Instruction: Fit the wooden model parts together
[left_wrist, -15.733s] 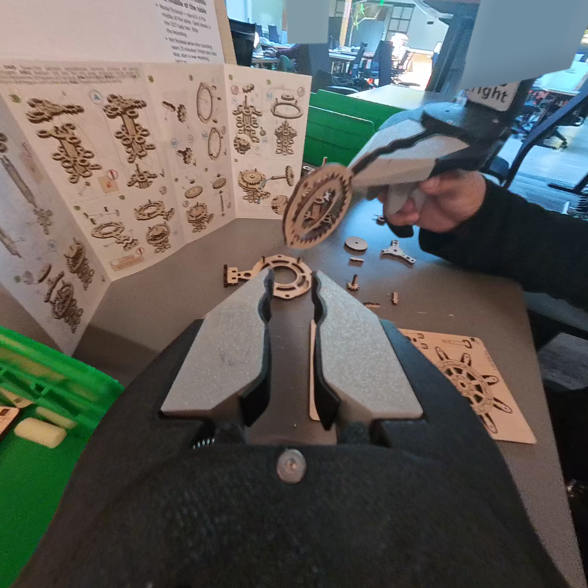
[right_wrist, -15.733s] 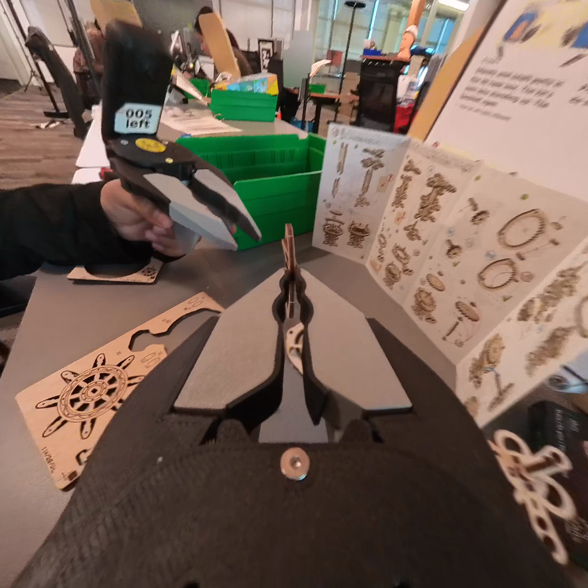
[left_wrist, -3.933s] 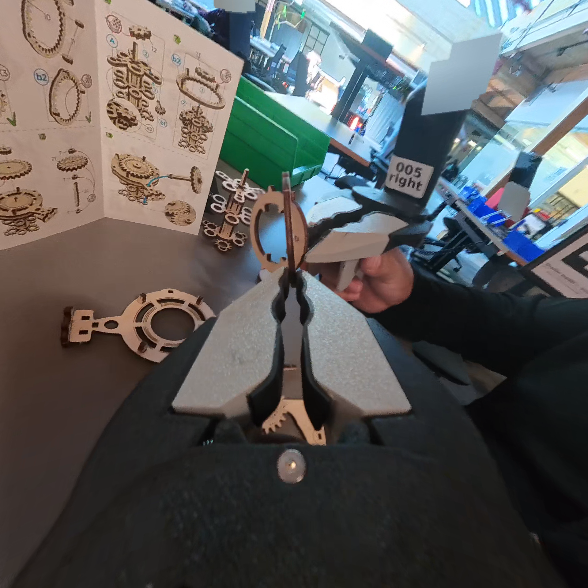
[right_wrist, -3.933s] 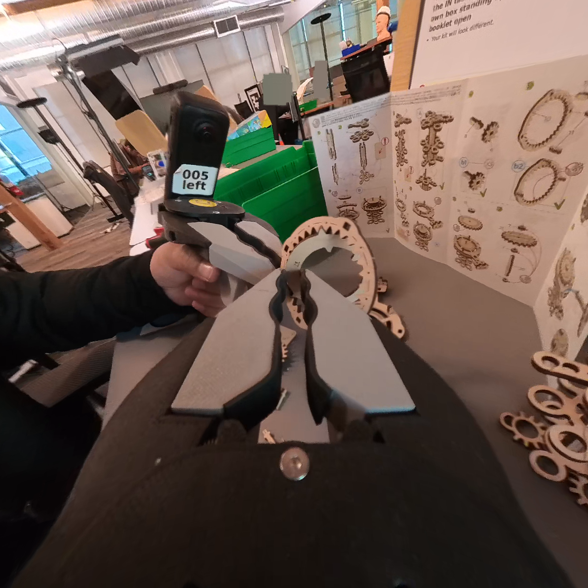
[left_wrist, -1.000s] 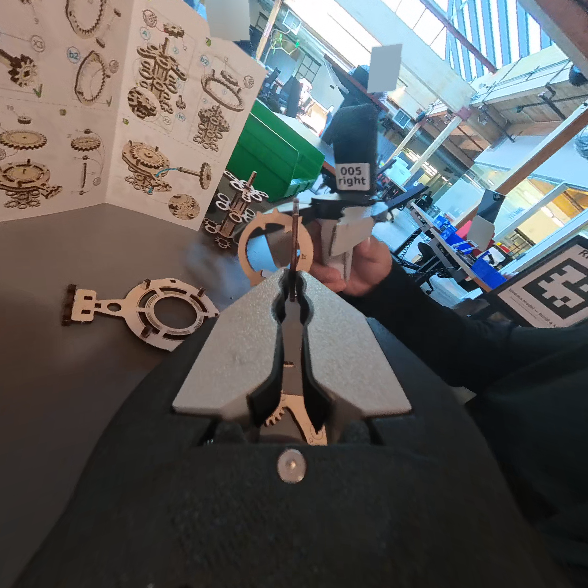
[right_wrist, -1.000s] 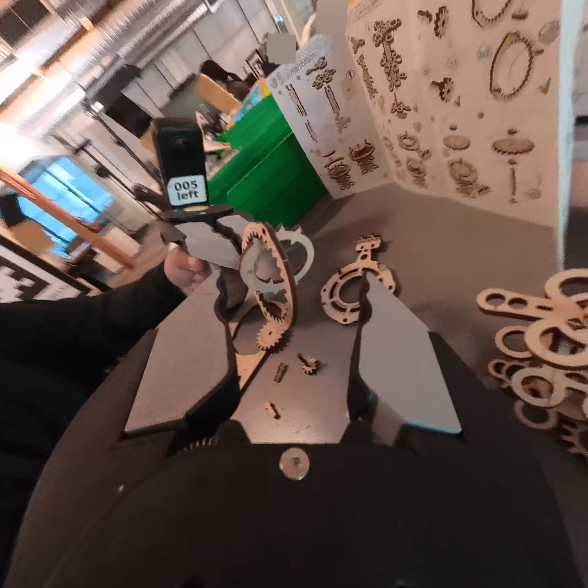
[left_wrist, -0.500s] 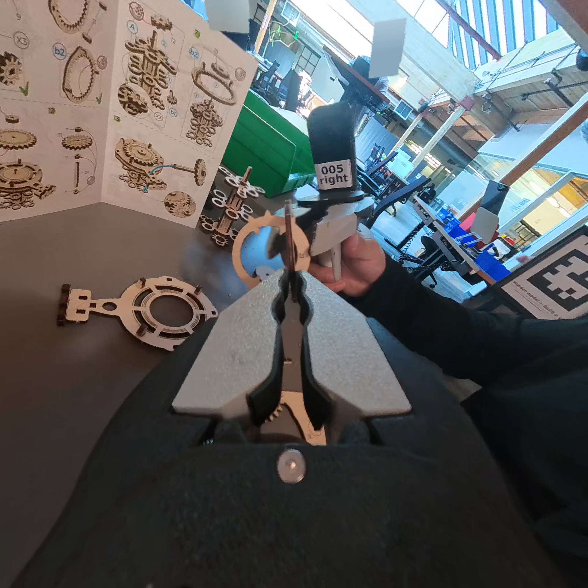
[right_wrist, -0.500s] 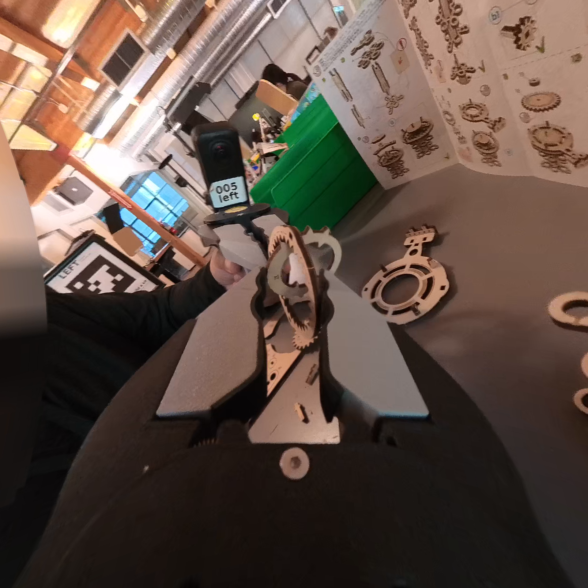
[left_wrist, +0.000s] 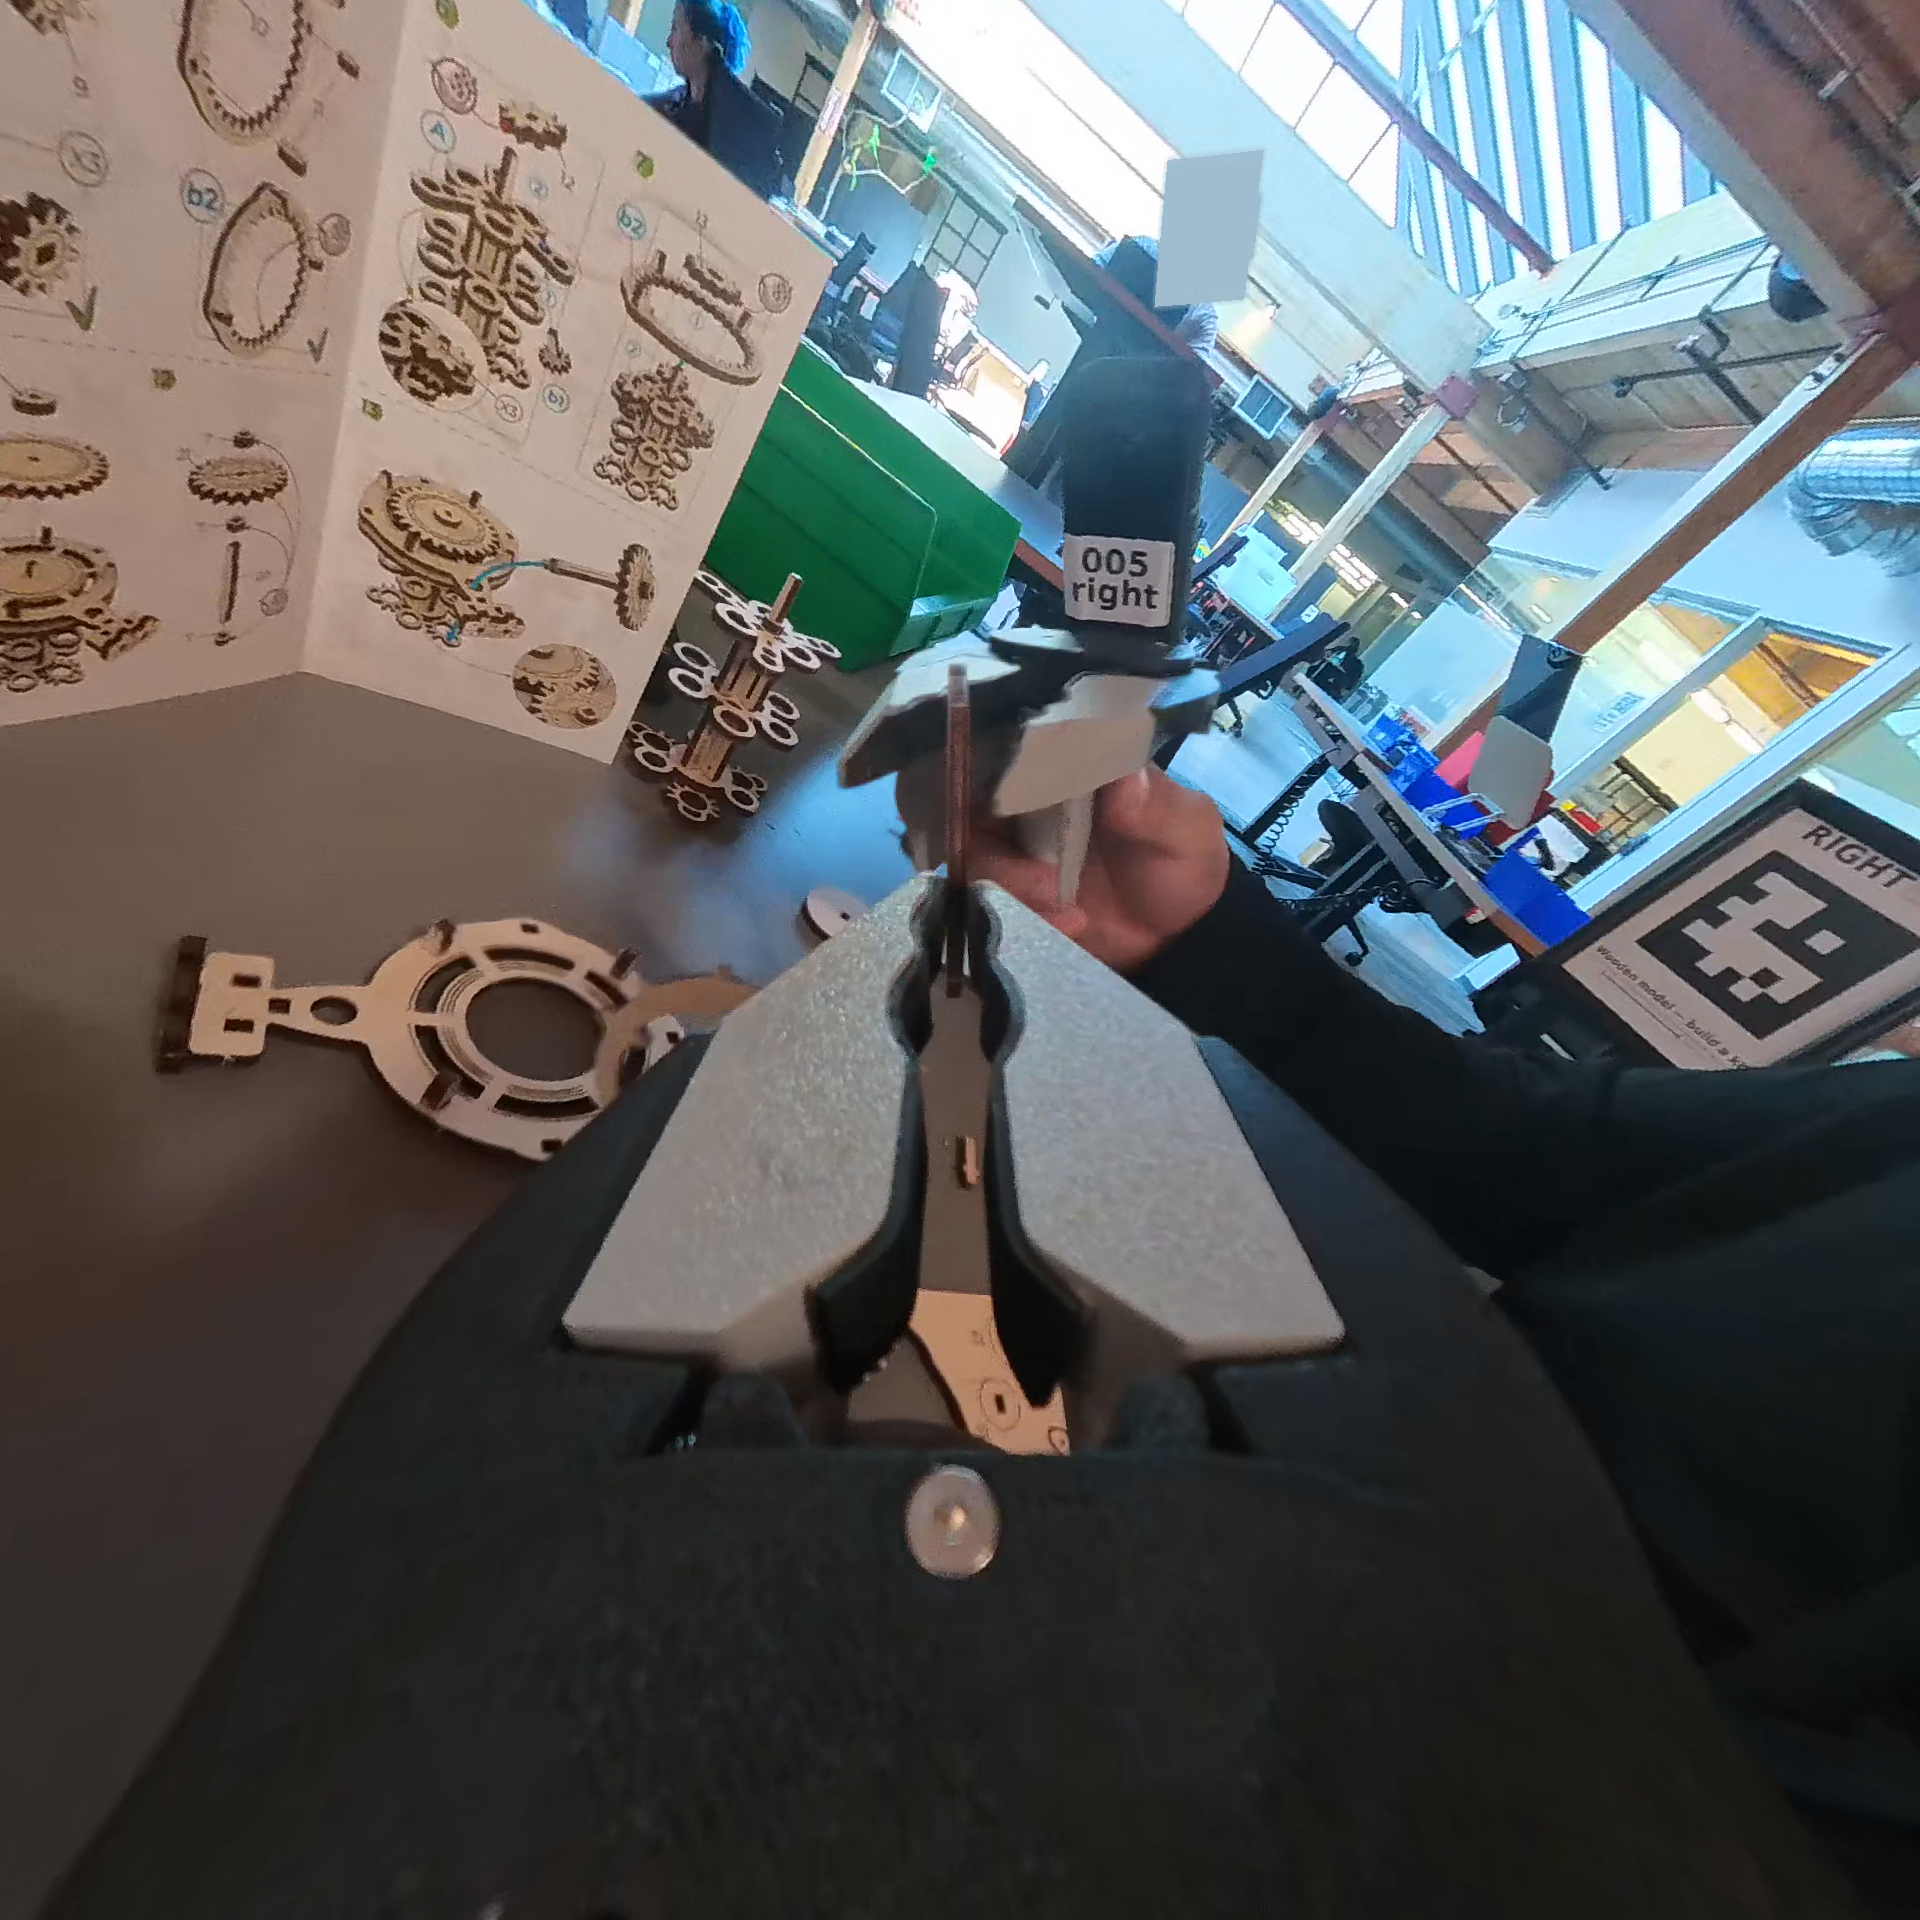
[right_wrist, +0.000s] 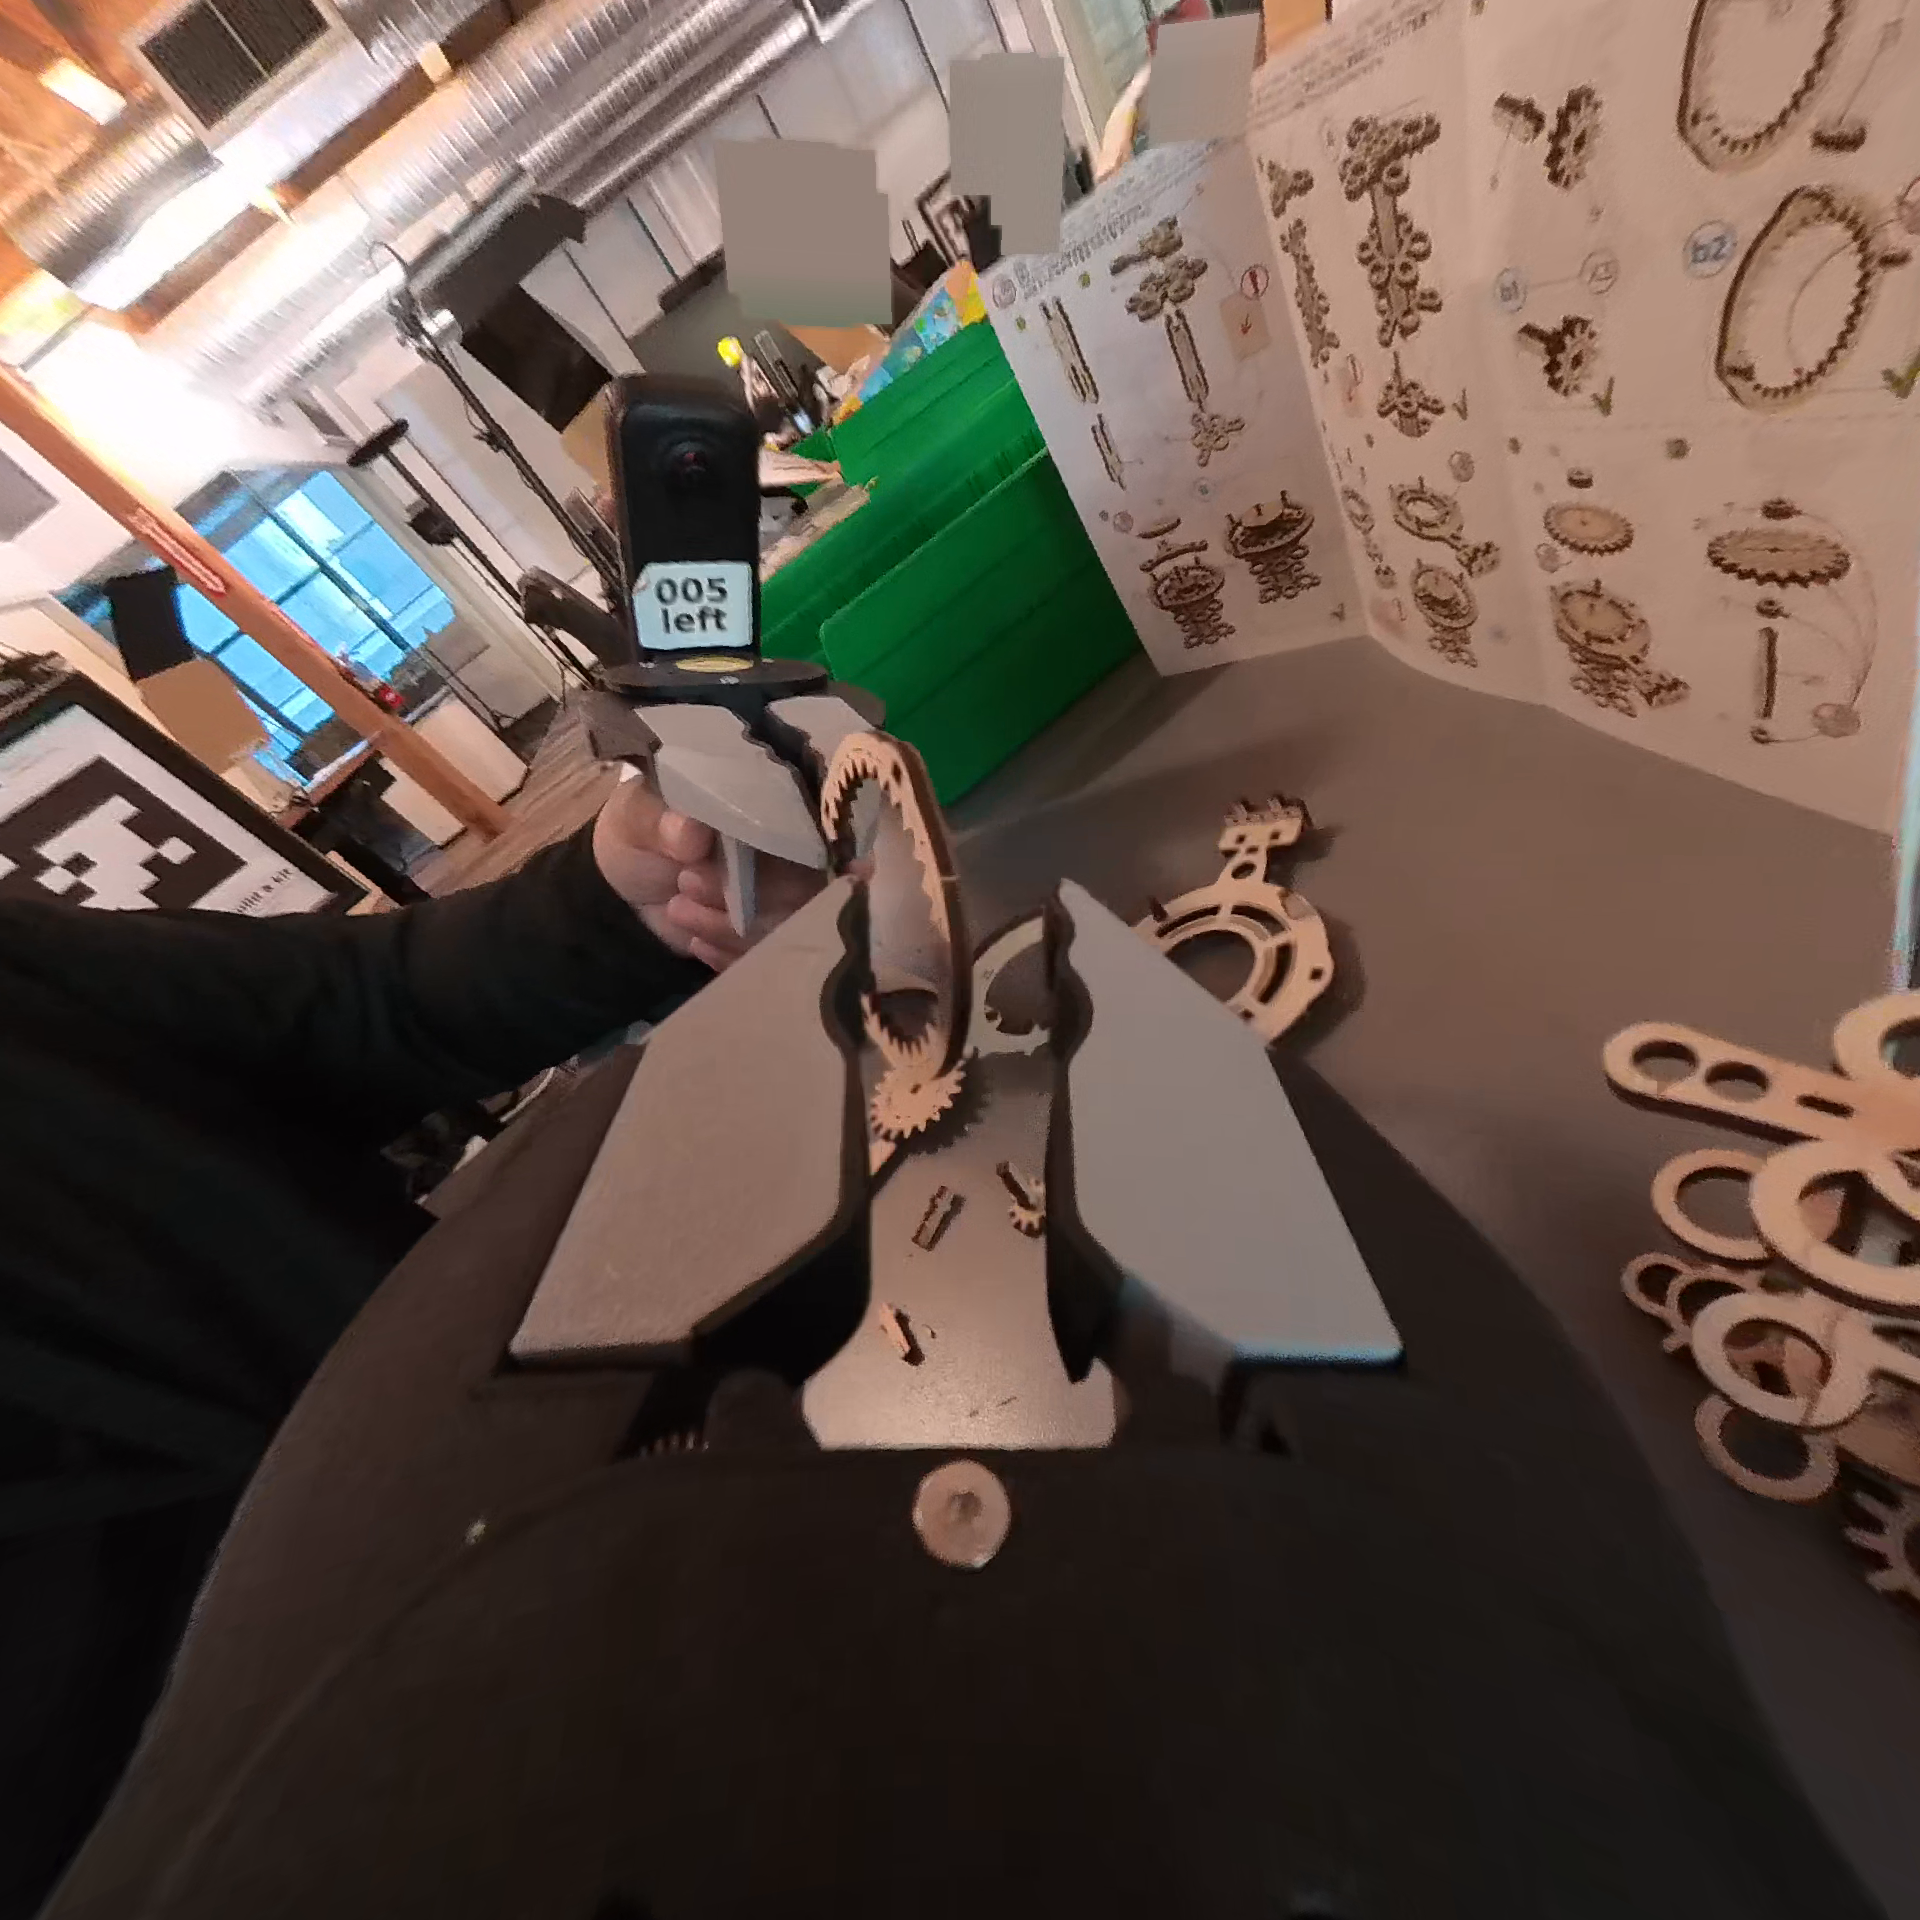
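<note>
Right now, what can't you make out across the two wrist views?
- Ring gear, left wrist view: seen edge-on, so its teeth are hidden.
- Right claw, right wrist view: open around the ring; contact unclear through motion blur.
- Stacked model, right wrist view: cut off by the right edge.
- Small pegs: too small to identify.

Open office bkgd: skylights (left_wrist: 1538, 156), wood beams (left_wrist: 1704, 488), silver ducts (right_wrist: 436, 135), desks (left_wrist: 1382, 800).

You are now holding the toothed wooden ring (right_wrist: 902, 914) in the left gripper (left_wrist: 954, 914), not the right. The right gripper (right_wrist: 951, 935), clamped half a second ago, is standing open again around the ring's lower edge.
</note>
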